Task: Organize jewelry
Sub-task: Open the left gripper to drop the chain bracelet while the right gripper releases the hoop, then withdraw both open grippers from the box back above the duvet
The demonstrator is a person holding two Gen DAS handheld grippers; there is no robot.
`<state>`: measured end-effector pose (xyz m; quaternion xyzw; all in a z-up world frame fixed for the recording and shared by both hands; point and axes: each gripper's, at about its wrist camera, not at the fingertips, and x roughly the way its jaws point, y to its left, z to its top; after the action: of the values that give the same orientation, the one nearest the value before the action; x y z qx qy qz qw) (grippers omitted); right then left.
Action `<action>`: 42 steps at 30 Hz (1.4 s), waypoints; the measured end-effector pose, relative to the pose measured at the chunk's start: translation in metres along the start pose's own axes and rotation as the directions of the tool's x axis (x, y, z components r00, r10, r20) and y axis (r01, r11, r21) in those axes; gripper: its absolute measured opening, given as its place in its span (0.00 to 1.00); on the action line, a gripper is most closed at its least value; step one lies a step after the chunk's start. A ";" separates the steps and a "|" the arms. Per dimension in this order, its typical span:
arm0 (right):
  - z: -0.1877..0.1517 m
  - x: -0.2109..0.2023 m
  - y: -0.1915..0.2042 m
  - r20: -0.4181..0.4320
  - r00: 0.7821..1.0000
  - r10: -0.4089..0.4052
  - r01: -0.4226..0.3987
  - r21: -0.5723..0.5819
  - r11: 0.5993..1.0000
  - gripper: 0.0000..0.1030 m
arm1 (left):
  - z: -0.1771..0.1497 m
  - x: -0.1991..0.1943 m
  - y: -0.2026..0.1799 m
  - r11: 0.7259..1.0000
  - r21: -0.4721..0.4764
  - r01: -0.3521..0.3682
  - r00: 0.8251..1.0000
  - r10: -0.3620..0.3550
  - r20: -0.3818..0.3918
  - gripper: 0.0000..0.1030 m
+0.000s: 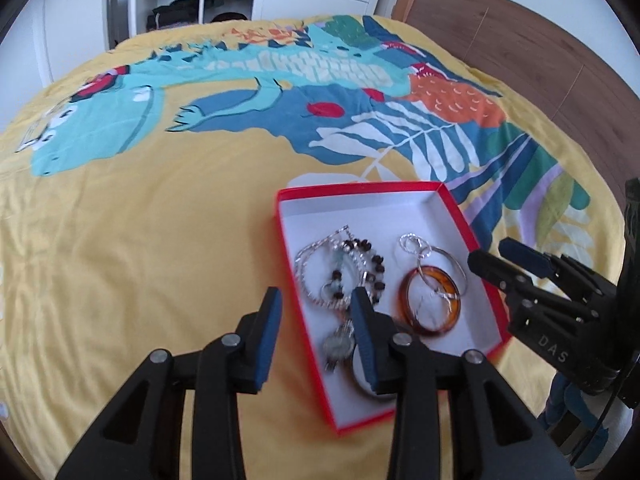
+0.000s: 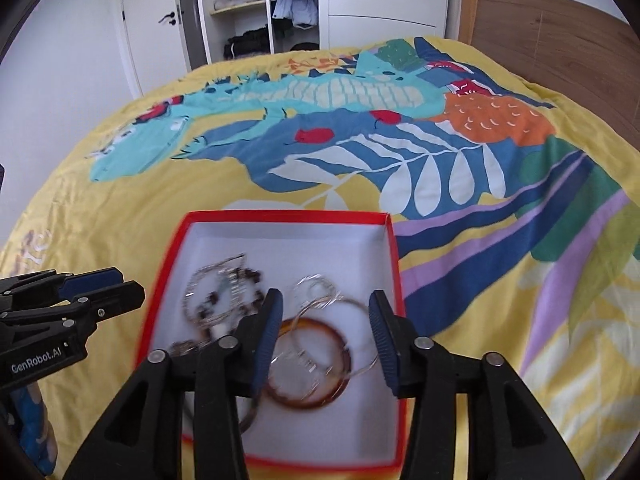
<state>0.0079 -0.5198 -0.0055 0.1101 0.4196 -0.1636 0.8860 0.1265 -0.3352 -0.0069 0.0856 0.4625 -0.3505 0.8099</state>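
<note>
A red box (image 1: 362,189) with a white inside lies on the bed and holds the jewelry. In it lie a beaded and silver chain bundle (image 1: 340,270), an amber bangle (image 1: 430,300), thin silver hoops (image 1: 444,258) and a small pendant (image 1: 338,346). My left gripper (image 1: 318,336) hangs open above the box's near left edge, nothing between its pads. In the right wrist view the box (image 2: 280,215) lies below my right gripper (image 2: 326,338), which is open above the amber bangle (image 2: 310,360) and the hoops (image 2: 320,292), clear of them. Each gripper shows in the other's view: right gripper (image 1: 504,254), left gripper (image 2: 120,282).
The bed carries a yellow cover (image 1: 140,240) printed with a teal crocodile and leaves. A wooden headboard (image 1: 520,52) runs along the right. An open wardrobe (image 2: 256,16) with shelves and hanging clothes and a white door (image 2: 156,20) stand beyond the bed's far end.
</note>
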 end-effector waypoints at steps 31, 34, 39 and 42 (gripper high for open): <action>-0.110 -0.211 0.171 0.152 0.979 0.134 -0.117 -0.114 0.987 0.92 | -0.171 -0.285 0.080 0.923 -0.173 -0.343 0.888 0.379 0.261 0.46; -0.117 -0.221 0.177 0.172 0.977 0.127 -0.108 -0.116 0.987 0.96 | -0.183 -0.292 0.082 0.914 -0.177 -0.364 0.878 0.401 0.263 0.46; -0.129 -0.225 0.180 0.179 0.978 0.109 -0.089 -0.117 0.989 0.99 | -0.201 -0.299 0.085 0.910 -0.183 -0.371 0.871 0.409 0.270 0.50; -0.138 -0.223 0.178 0.169 0.981 0.098 -0.081 -0.108 0.991 0.99 | -0.209 -0.301 0.084 0.906 -0.177 -0.385 0.865 0.421 0.274 0.56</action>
<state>-0.1548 -0.2660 0.0925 0.0694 0.3430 -0.1111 0.9301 -0.0614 -0.0297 0.1043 0.0780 0.3230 -0.1547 0.9304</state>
